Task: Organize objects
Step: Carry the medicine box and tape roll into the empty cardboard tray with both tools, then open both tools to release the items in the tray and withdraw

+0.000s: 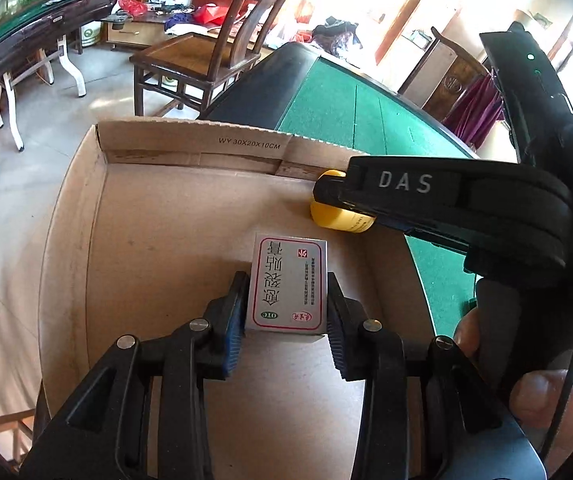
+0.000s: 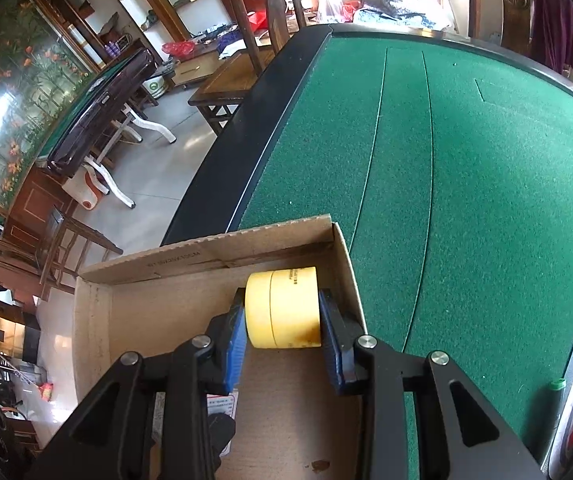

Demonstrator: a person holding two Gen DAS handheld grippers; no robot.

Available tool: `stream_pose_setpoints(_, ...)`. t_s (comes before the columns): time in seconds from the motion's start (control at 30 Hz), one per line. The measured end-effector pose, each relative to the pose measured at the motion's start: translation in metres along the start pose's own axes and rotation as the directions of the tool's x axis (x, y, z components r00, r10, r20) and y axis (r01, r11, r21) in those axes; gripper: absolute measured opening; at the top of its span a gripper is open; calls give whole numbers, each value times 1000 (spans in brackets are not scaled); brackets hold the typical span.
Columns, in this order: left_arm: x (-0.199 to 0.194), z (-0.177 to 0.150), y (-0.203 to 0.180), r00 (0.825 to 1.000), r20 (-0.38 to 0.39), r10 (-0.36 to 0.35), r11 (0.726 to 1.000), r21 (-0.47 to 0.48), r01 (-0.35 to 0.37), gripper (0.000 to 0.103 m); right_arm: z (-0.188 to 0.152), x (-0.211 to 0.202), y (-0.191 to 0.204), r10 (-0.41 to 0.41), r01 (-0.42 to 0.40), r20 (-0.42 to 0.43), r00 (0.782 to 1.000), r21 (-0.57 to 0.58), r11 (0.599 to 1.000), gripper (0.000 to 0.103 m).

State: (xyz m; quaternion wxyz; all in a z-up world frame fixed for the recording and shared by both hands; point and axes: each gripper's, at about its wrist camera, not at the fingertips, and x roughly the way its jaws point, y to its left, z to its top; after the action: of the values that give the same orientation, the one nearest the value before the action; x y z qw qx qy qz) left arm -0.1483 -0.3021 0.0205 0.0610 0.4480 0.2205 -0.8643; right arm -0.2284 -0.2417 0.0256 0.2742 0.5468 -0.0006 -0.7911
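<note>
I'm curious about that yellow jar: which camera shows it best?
The right wrist view: the jar fills the middle, whole, between the fingers. The left wrist view shows only a part of it behind the other gripper.

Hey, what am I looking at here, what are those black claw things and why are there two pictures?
The claws are hand-held grippers, one in each of a person's hands, each carrying a wide-angle camera looking along its fingers. One picture comes from each. The left gripper has a small medicine box between its pads. The right gripper has a yellow jar lying on its side between its pads. Both are inside an open cardboard box on a green felt table.
</note>
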Motion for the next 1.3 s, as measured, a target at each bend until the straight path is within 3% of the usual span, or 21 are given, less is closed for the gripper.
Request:
stream_pose_setpoints(0.17,-5,1,-1,1000,14,-12,1000,0,12,36,-2,-16,-2,14,-14,31,999,1,1000,36)
stream_pose_setpoints(0.4,-33,0,-8,995,83,-64,997,45,60,36,-36,-85,-22,102,-102,122,987,-9,995,36)
stream_pose_setpoints(0.53,-53,-5,-18,984,122,-132,985,131,116,36,-94,-137,-42,166,-160,174,971,-47,986,36)
stream_pose_setpoints(0.63,-69,-16,-36,977,118,-179,958,247,146,36,-148,-171,-64,191,-182,199,961,-62,981,40)
stream_pose_setpoints(0.77,-96,-54,-71,976,40,-212,898,401,179,37,-224,-212,-102,184,-172,266,946,-68,983,60)
stream_pose_setpoints(0.83,-108,-85,-82,981,5,-191,889,426,171,50,-257,-228,-123,159,-146,311,937,-67,987,64)
stream_pose_setpoints(0.87,-112,-101,-86,984,-7,-181,891,422,167,55,-269,-234,-132,138,-123,324,936,-66,990,65)
stream_pose_setpoints(1.03,-114,-175,-103,985,-81,-153,917,360,172,55,-301,-257,-183,47,-52,395,917,2,999,65)
stream_pose_setpoints(1.1,-107,-189,-112,989,-117,-92,936,329,126,55,-307,-260,-200,54,-77,408,911,39,996,65)
stream_pose_setpoints(1.3,-87,-208,-135,989,-149,6,957,288,38,55,-315,-262,-231,124,-171,436,892,69,983,65)
